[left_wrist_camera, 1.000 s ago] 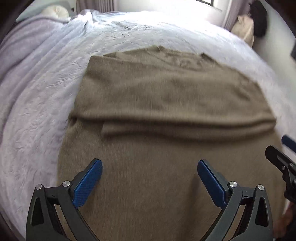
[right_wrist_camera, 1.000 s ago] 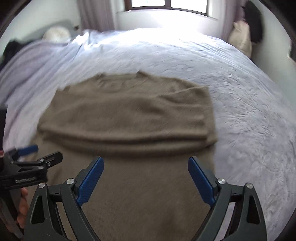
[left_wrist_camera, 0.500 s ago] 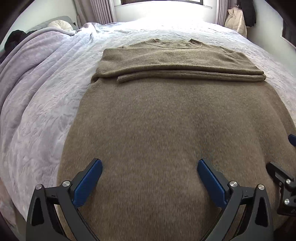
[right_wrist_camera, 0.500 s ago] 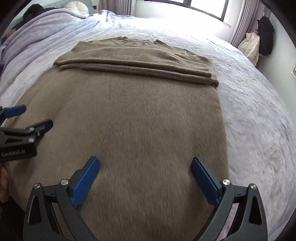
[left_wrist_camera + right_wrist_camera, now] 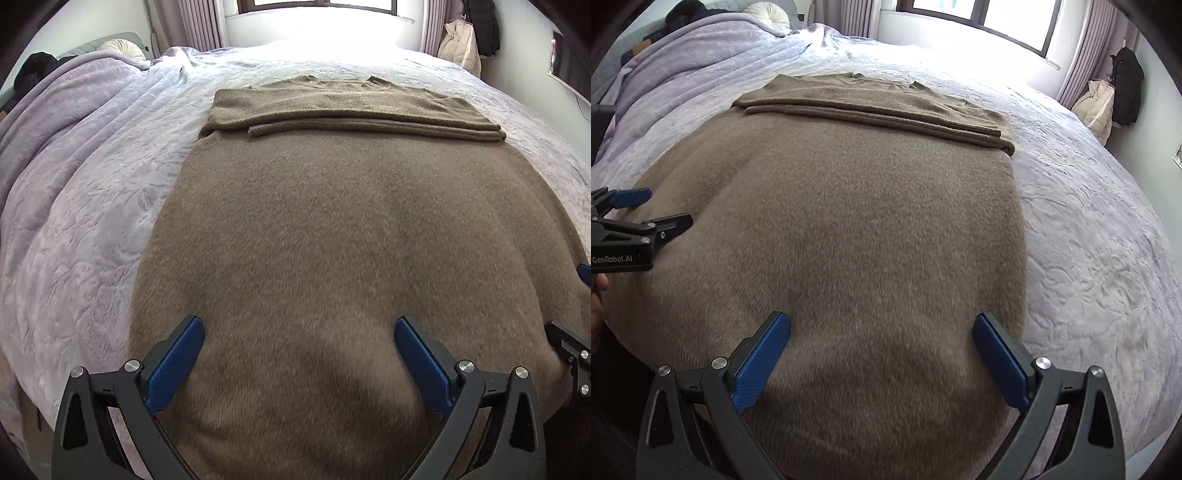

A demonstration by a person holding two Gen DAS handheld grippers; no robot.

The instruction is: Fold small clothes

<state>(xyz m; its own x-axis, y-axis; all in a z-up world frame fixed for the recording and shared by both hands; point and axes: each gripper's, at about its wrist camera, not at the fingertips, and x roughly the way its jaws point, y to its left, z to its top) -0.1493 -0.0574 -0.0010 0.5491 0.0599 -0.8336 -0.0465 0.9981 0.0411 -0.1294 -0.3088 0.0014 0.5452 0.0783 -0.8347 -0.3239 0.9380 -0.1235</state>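
Two grippers — left gripper (image 5: 299, 328) & right gripper (image 5: 881, 325), jaws wide — above brown sweater (image 5: 343, 236).

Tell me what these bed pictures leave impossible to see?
- Sweater hem: both views, cut off by the bottom edge behind each tool.
- Sleeves: both views, tucked beneath the folded band.
- Left tool: right view, body cut by the edge.
- Window: overexposed glare.

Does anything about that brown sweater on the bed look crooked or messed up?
Nothing stands out. The brown sweater lies flat on the lilac bedspread, its sleeves folded straight across near the collar. Both grippers, left and right, are open over its near part.
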